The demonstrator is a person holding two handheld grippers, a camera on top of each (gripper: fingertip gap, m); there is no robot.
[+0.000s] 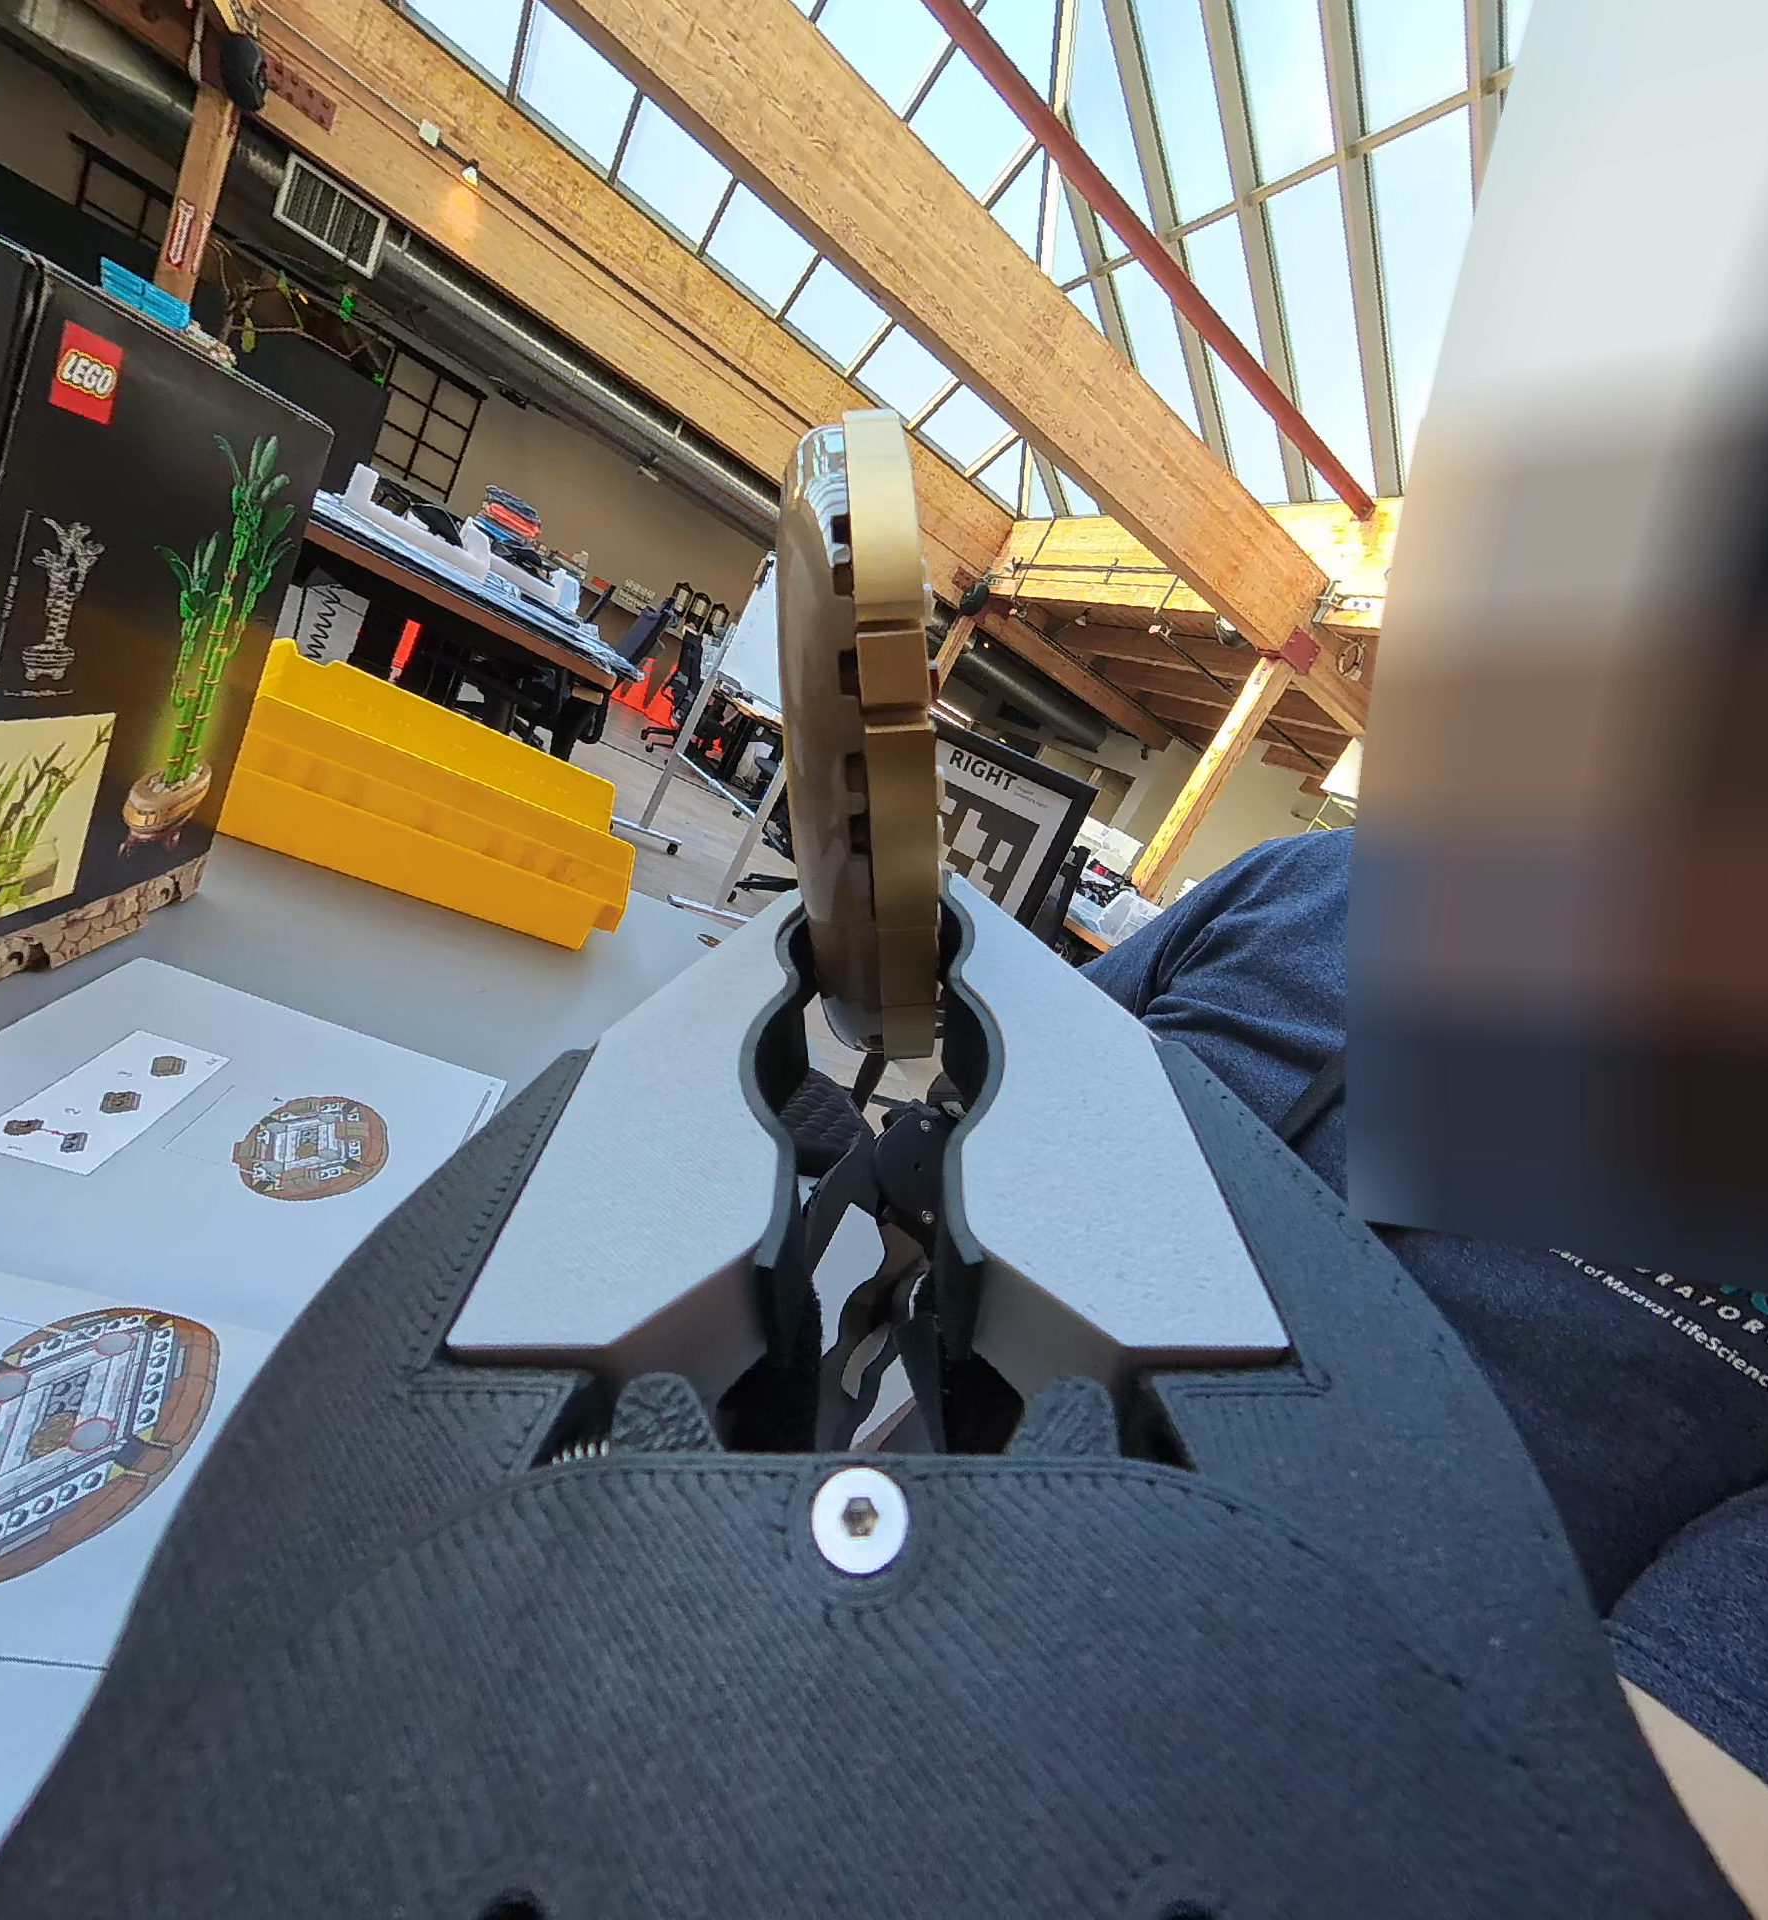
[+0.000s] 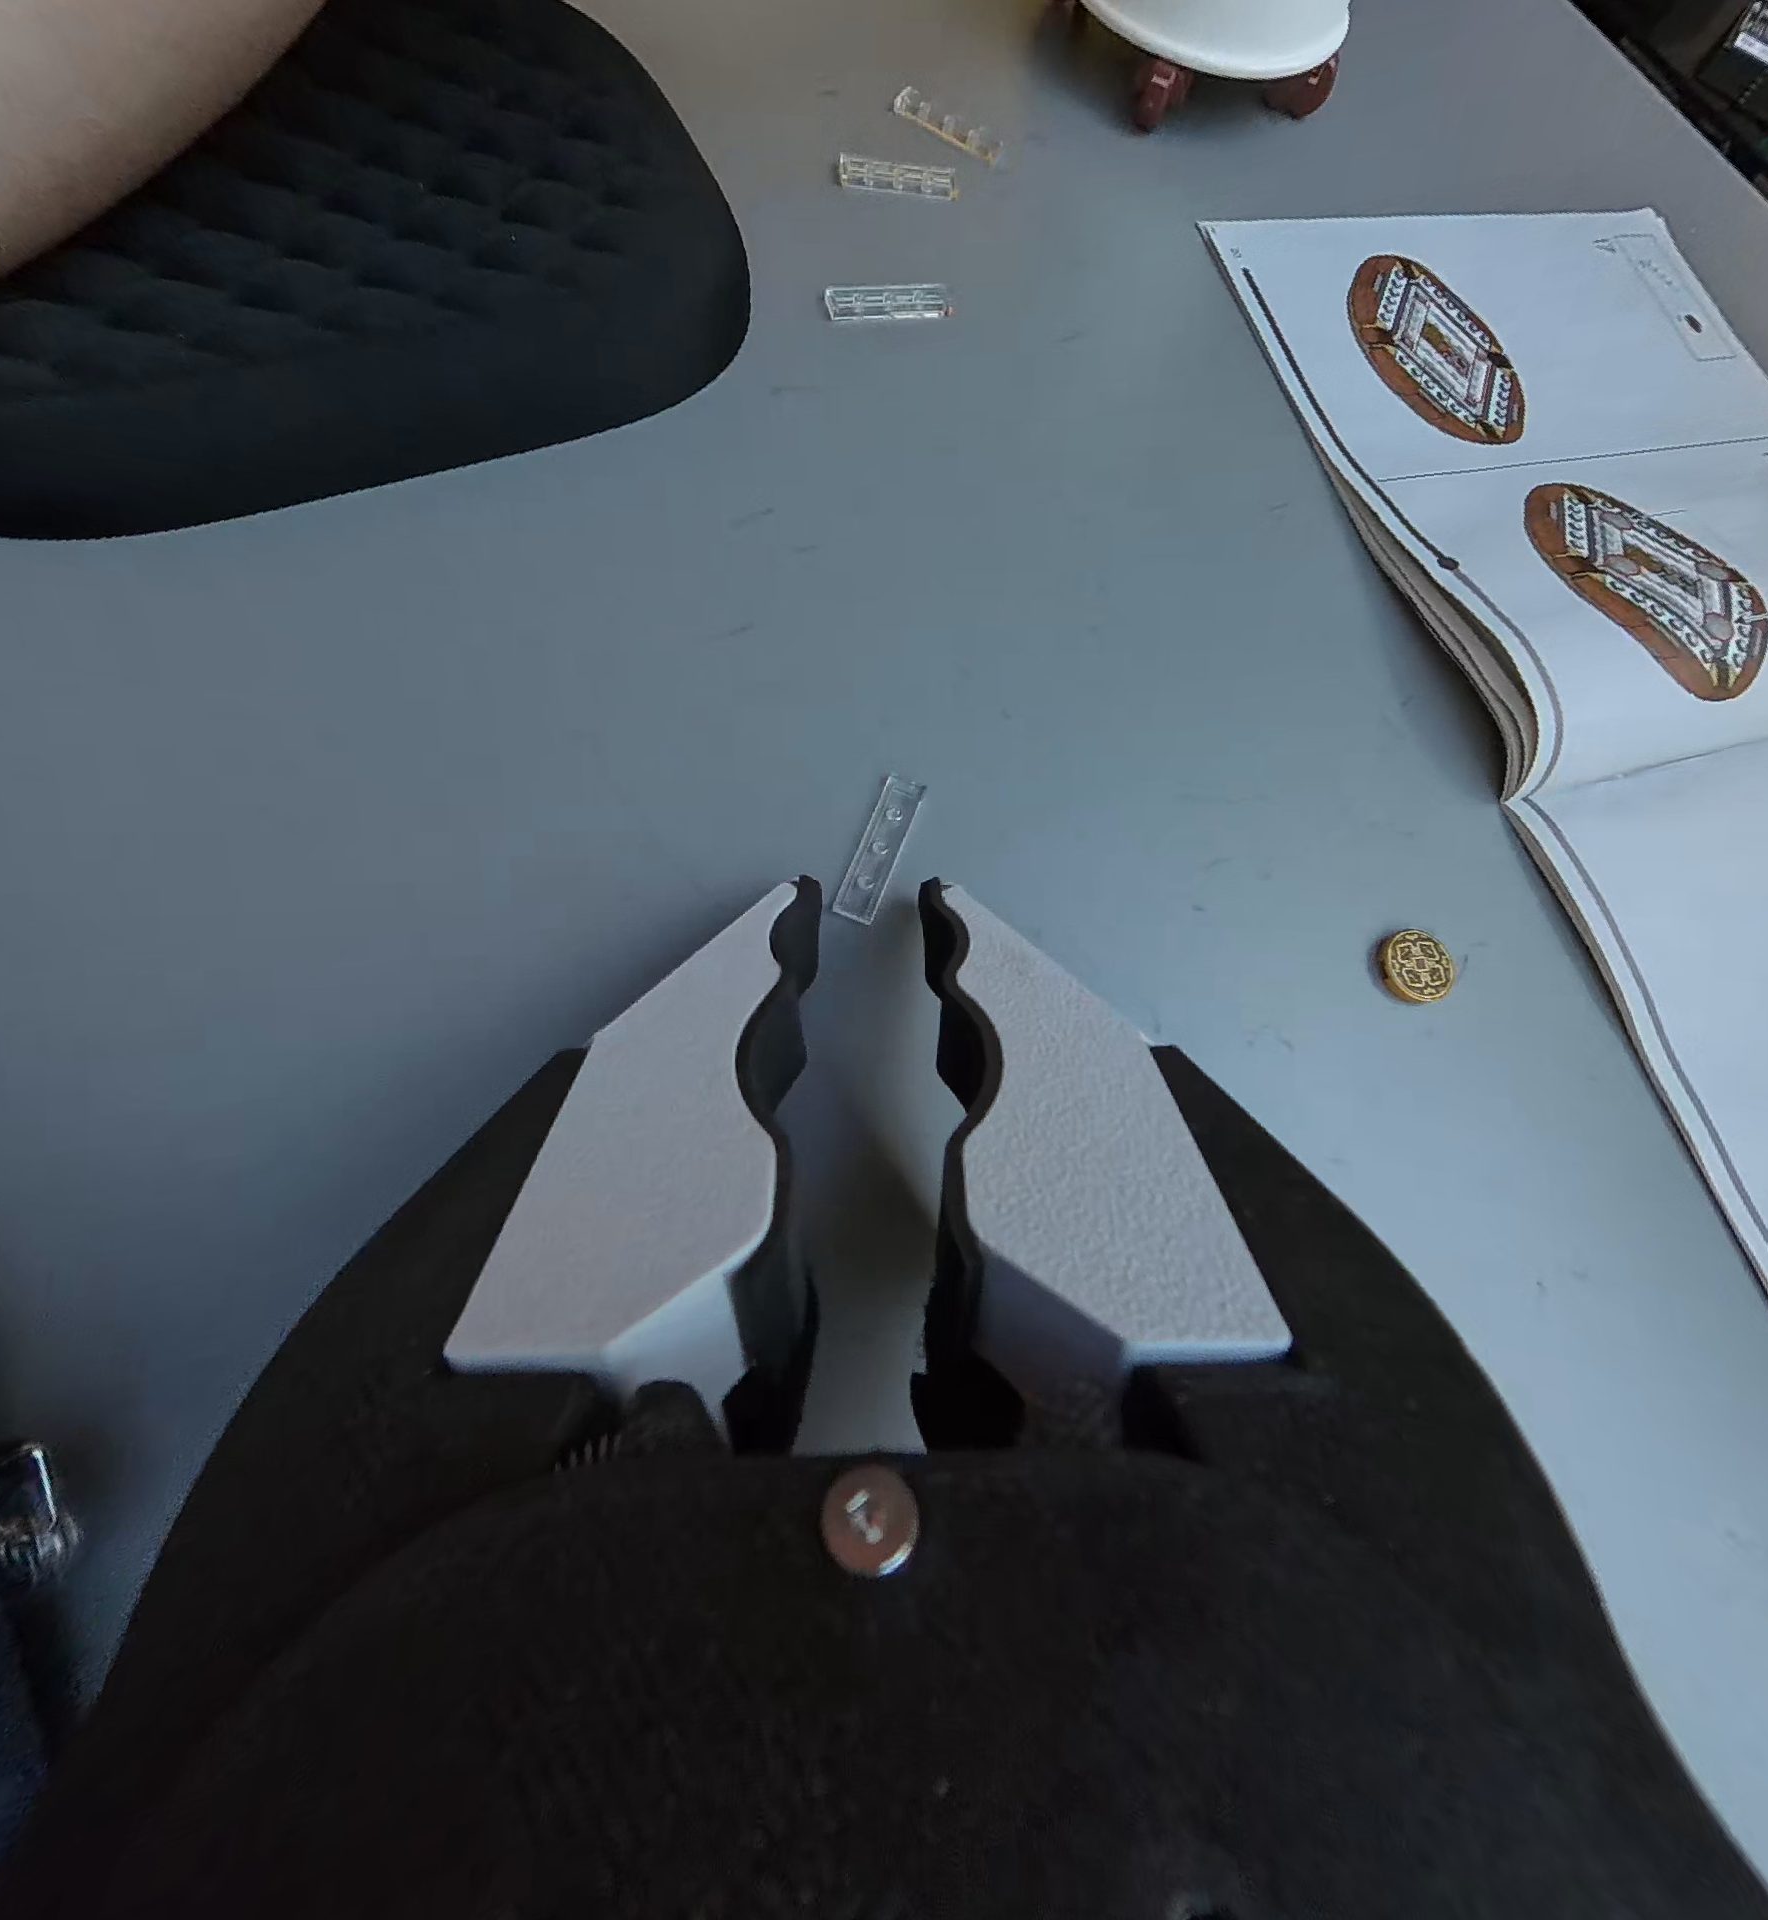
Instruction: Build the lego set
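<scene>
1. My right tool (image 2: 869, 899) is spread, with nothing between its fingertips; a gap of bare grey bench (image 2: 1067, 623) shows between the two wavy black pads.

2. The piece I am after, a clear flat strip (image 2: 878, 847), lies on the bench just ahead of that gap, at the centre of the right wrist view. Its near end sits about level with the fingertips, roughly midway between them.

3. The relation that matters: the strip's long axis runs away from me, leaning slightly toward the upper right of the frame. That is nearly in line with the fingers, so the jaws would close across its narrow width. I judge a short push forward and down is needed first, since I cannot tell how high the tips are above the bench.

4. My left tool (image 1: 875, 966) is pressed onto the gold round base (image 1: 864, 717), pinching its lower rim so the disc stands on edge, rising toward the top centre of the left wrist view. That side is occupied, so the right tool is the one for the pickup.

5. Three more clear strips (image 2: 890, 301) lie well apart in the upper middle of the right view, and a gold coin tile (image 2: 1417, 967) sits to the right, near the open instruction booklet (image 2: 1586, 499).
</scene>
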